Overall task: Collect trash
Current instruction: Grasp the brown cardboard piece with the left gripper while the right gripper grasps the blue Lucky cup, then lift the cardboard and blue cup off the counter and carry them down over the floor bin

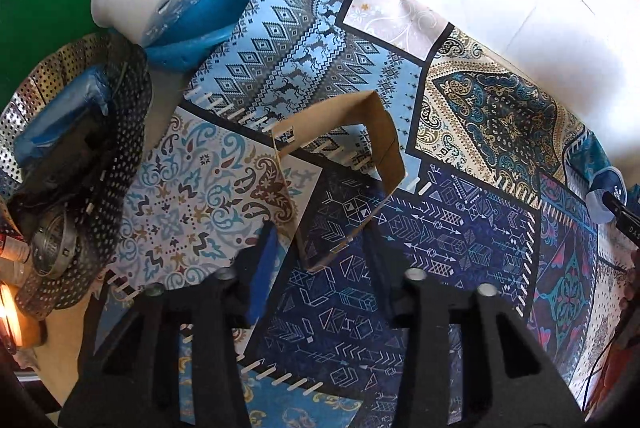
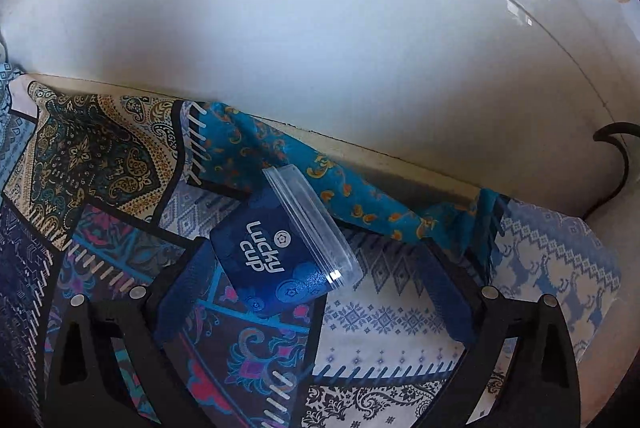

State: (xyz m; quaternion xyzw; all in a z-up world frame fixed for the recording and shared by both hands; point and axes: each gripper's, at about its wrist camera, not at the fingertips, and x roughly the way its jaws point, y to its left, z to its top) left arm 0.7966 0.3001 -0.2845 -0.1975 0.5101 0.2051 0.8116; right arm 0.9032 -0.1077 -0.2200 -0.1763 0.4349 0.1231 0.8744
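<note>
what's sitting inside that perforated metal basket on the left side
Inside the perforated metal basket a blue-wrapped bundle lies on something dark, with a round metal piece lower down. The basket's bottom is covered.

A brown cardboard sleeve (image 1: 340, 164), an open loop of folded card with no ends, stands tilted on its edge in the middle of the left wrist frame, its hollow facing the viewer so the patterned cloth shows through; a small printed label sits on its upper left corner.

A dark blue cup (image 2: 280, 252) printed "Lucky cup" in white lies on its side at the centre of the right wrist frame, capped by a clear plastic lid turned toward the upper right (the same cup shows small at the left wrist frame's right edge).
</note>
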